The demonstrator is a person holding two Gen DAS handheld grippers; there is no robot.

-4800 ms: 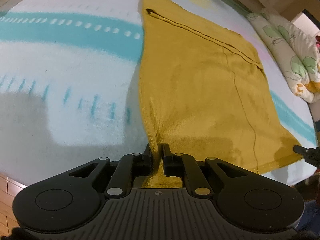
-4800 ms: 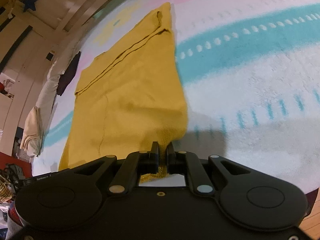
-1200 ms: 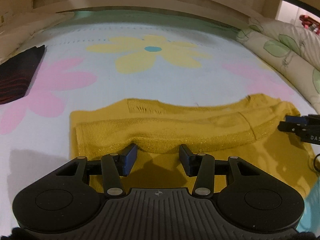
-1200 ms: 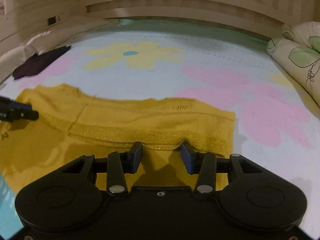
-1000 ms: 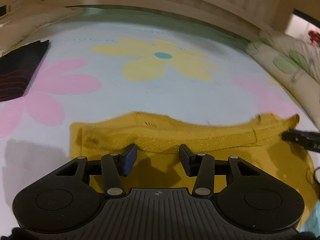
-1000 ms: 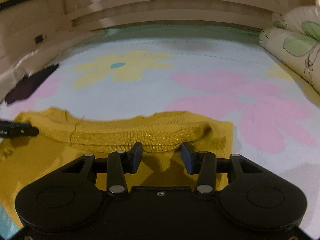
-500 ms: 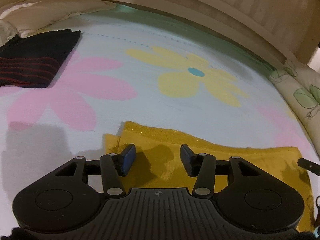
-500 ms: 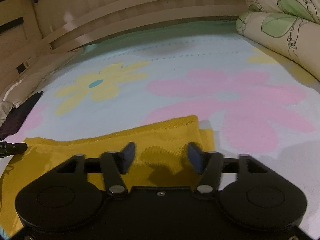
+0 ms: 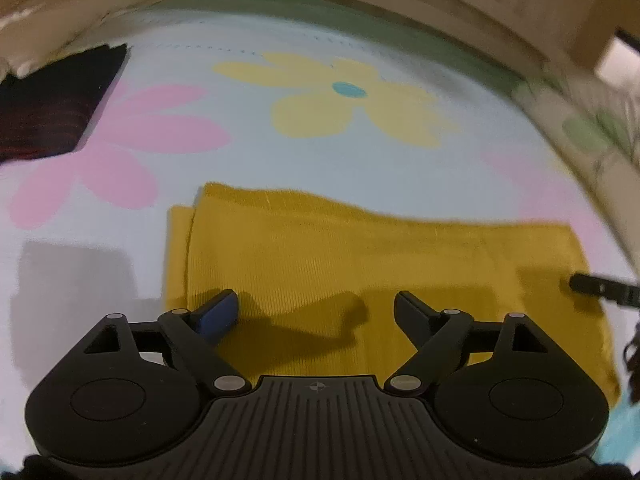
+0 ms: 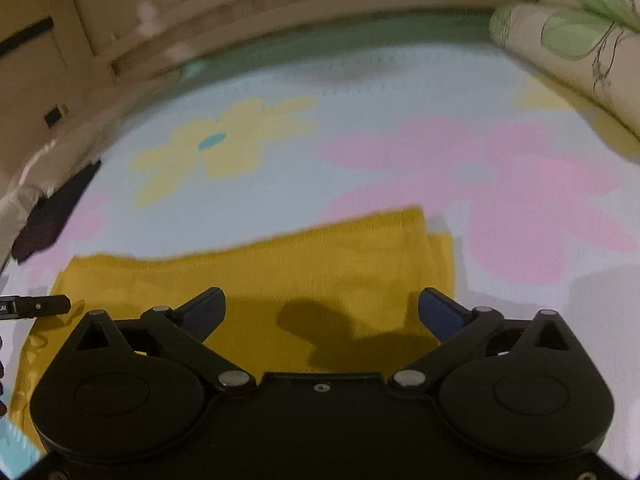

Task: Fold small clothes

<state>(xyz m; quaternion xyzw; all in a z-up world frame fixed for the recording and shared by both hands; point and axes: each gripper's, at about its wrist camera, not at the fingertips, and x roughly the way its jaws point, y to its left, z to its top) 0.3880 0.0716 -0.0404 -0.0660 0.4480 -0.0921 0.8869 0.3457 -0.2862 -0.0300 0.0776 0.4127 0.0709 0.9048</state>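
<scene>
Hovering w/ jaws spread wide, holding nothing: left gripper (image 9: 316, 306) and right gripper (image 10: 322, 308), both low over the folded mustard-yellow knit garment (image 9: 360, 256) on the flower-print blanket (image 9: 280, 152). Garment's long axis runs left-right, spanning both; left end sits nearer left gripper, right end nearer right.

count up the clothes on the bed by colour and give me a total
Mustard-yellow garment, folded: 1
Dark garment with red stripes: 1
Total: 2
</scene>
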